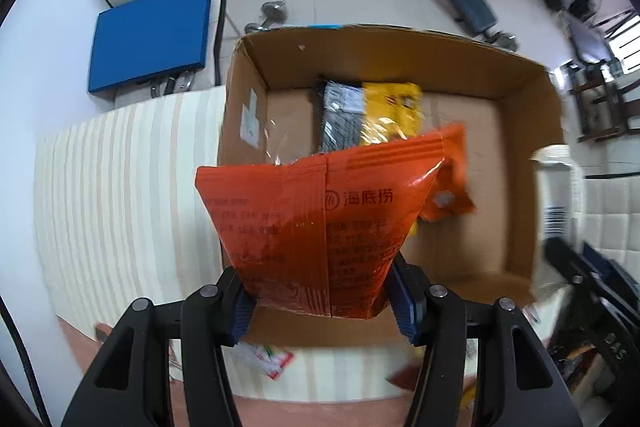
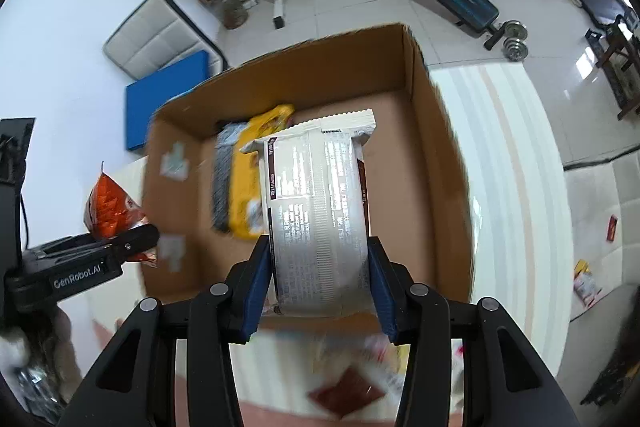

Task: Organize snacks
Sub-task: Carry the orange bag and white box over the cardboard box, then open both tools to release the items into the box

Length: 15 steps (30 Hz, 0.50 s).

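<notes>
While both packets hang over the cardboard box (image 1: 400, 59), you have nothing released yet.
Left gripper (image 1: 324, 311) is clamped on the orange packet (image 1: 320, 219) at its lower end, above the box's near-left wall; right gripper (image 2: 320, 287) pinches the silver-white packet (image 2: 320, 203) over the box floor, beside the yellow packet (image 2: 244, 195). Both look light, crinkly, slippery: hold near a sealed seam.
</notes>
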Each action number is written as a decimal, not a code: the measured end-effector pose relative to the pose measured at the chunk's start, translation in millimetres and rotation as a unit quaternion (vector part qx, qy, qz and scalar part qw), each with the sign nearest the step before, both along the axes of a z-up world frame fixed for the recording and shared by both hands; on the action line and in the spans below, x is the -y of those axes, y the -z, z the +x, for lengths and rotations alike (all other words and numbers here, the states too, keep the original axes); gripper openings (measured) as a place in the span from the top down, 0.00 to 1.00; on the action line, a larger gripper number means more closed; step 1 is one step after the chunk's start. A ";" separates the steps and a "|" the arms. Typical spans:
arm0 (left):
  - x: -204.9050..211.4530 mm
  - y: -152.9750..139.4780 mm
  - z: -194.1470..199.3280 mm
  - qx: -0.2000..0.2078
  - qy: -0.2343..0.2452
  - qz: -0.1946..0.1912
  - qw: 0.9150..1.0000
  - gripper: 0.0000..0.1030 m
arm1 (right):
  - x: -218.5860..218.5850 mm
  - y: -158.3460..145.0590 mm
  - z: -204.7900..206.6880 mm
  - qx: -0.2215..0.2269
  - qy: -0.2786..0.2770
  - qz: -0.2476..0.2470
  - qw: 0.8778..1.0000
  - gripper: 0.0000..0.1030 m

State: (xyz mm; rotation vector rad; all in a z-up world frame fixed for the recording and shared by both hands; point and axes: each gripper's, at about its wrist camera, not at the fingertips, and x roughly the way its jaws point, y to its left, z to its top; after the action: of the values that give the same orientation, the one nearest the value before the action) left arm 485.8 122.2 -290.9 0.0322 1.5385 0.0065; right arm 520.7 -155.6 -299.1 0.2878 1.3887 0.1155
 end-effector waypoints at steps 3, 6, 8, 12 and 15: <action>-2.9 21.3 26.1 -0.017 0.001 0.022 1.000 0.47 | 0.6 20.6 27.8 -0.009 -0.003 -0.017 1.000 0.53; -6.4 42.5 47.7 -0.035 -0.001 0.040 0.999 0.47 | -3.2 35.9 47.4 -0.010 -0.010 -0.041 0.999 0.53; -9.2 51.0 55.7 -0.039 -0.006 0.044 0.998 0.47 | -3.4 47.5 59.1 -0.011 -0.009 -0.047 0.999 0.52; -12.5 64.4 65.6 -0.045 -0.018 0.037 0.998 0.37 | -2.6 68.9 73.9 -0.039 -0.007 -0.052 0.998 0.37; -11.3 64.8 67.1 -0.046 -0.024 0.031 0.998 0.19 | -7.3 69.6 72.9 -0.038 -0.014 -0.056 0.998 0.13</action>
State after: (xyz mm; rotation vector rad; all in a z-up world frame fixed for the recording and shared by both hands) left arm 552.9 133.6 -355.7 0.0449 1.6305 0.0914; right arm 593.6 -148.3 -368.7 0.1809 1.4700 0.0495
